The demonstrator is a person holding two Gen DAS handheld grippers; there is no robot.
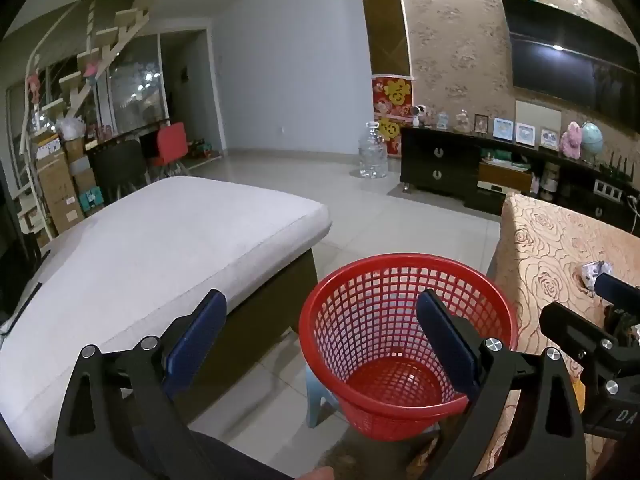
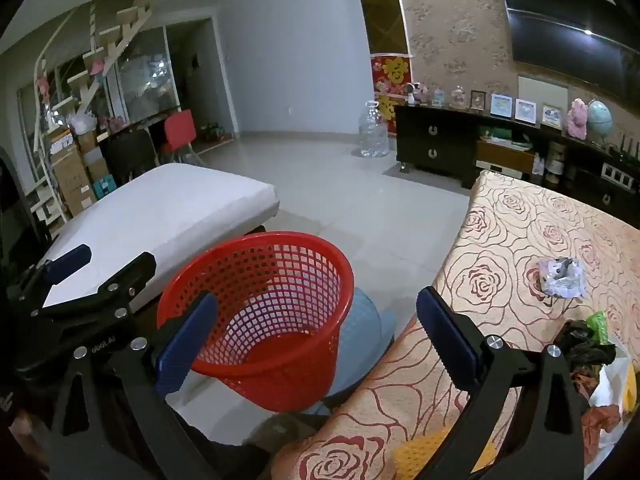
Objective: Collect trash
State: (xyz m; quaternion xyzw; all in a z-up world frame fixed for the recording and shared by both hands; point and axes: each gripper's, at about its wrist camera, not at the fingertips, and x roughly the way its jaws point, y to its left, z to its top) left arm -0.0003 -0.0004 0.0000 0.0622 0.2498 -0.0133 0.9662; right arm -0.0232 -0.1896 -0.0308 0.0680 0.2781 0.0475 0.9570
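A red mesh basket (image 1: 380, 304) (image 2: 272, 280) stands empty on a pale blue stool (image 2: 370, 320), between a white cushion and a table with a rose-patterned cloth (image 2: 500, 232). On the cloth lies a crumpled silvery wrapper (image 2: 560, 278) (image 1: 596, 274). A heap of black, green, orange and white trash (image 2: 592, 352) sits at that table's right edge, and a yellow piece (image 2: 416, 454) lies near the front. My left gripper (image 1: 320, 344) hangs open over the basket's near rim, holding nothing. My right gripper (image 2: 316, 342) is open and empty between basket and table.
The white cushioned seat (image 1: 160, 248) lies left of the basket. Tiled floor (image 1: 384, 216) stretches beyond, towards a clear water jug (image 1: 373, 152) and a dark cabinet (image 1: 440, 164) under a wall television. Stacked boxes, chairs and a stair fill the far left.
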